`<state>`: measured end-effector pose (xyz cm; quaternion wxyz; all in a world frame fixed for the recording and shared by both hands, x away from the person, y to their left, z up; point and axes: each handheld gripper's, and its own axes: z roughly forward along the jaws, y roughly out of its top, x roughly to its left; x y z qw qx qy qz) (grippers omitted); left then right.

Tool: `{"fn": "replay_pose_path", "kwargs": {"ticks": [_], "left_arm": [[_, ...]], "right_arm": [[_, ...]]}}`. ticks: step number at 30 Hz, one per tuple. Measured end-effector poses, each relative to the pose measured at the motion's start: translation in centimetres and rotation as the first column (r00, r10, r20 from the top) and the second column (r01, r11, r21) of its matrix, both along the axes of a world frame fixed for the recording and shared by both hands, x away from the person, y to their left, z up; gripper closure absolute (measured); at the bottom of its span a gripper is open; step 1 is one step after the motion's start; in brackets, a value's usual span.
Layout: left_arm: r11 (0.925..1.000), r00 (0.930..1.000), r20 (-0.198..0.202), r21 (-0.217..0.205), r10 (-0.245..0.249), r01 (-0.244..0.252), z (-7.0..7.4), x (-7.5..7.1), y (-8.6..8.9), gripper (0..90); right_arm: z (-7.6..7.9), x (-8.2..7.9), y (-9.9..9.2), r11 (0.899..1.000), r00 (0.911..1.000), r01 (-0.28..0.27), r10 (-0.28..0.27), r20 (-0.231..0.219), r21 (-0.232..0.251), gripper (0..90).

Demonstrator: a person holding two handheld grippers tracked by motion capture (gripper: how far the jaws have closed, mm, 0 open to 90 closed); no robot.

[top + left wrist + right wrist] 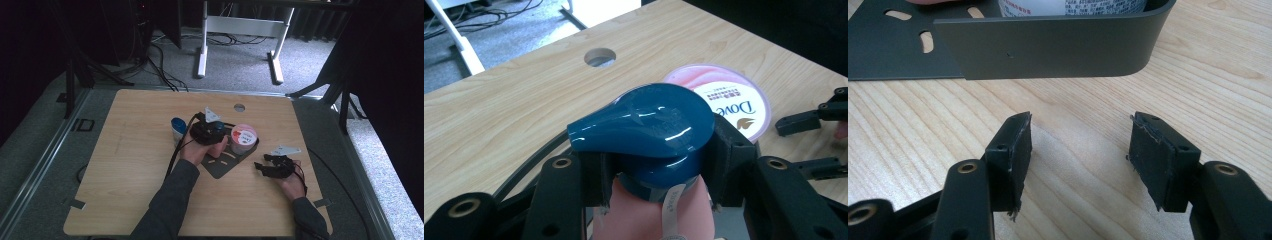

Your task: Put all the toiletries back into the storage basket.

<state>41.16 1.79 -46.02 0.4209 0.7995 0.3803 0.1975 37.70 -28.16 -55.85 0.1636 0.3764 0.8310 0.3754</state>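
1. High view. Your left gripper (207,134) sits over the dark grey tray (223,167) near the middle of the wooden table (130,150). The pink pump bottle (218,147) lies under that gripper, partly hidden, its body on the tray. The pink-lidded Dove jar (243,138) stands upright in the tray's far right corner, just beside the gripper. A white tube with a blue cap (178,128) stands on the bare table, just left of your left hand. Your right gripper (267,168) rests on the table to the right of the tray, apart from it.

2. Left gripper view. Your jaws are clenched on the pump bottle (659,215) just below its blue pump head (644,125): the pads (724,165) press on the blue collar from both sides. The nozzle points to the left of this view. A white label strip hangs down the pink body. Behind the pump head the Dove jar (736,102) shows its closed lid, so its contents cannot be told. The tips of your other gripper (809,120) appear at the right edge.

3. Right gripper view. Your right gripper (1080,150) is released: the two pads stand well apart, with bare wood between them. Ahead stands the tray's upright wall (1048,47), curving at its right corner. Above the wall you see the printed side of the jar (1073,7) inside the tray.
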Motion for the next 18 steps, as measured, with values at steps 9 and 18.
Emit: {"fn": "replay_pose_path", "kwargs": {"ticks": [9,18], "left_arm": [[0.9999,0.9999,0.0,0.007,0.013,-0.013,0.2,0.9,-0.6,52.9],[0.9996,0.9996,-0.002,0.008,0.028,-0.028,0.2,1.9,-0.9,52.9]], "right_arm": [[0.0,0.0,0.0,1.0,1.0,-0.001,0.001,0.001,0.001,42.1],[0.0,0.0,0.0,1.0,1.0,-0.001,0.001,-0.002,0.004,42.1]]}}
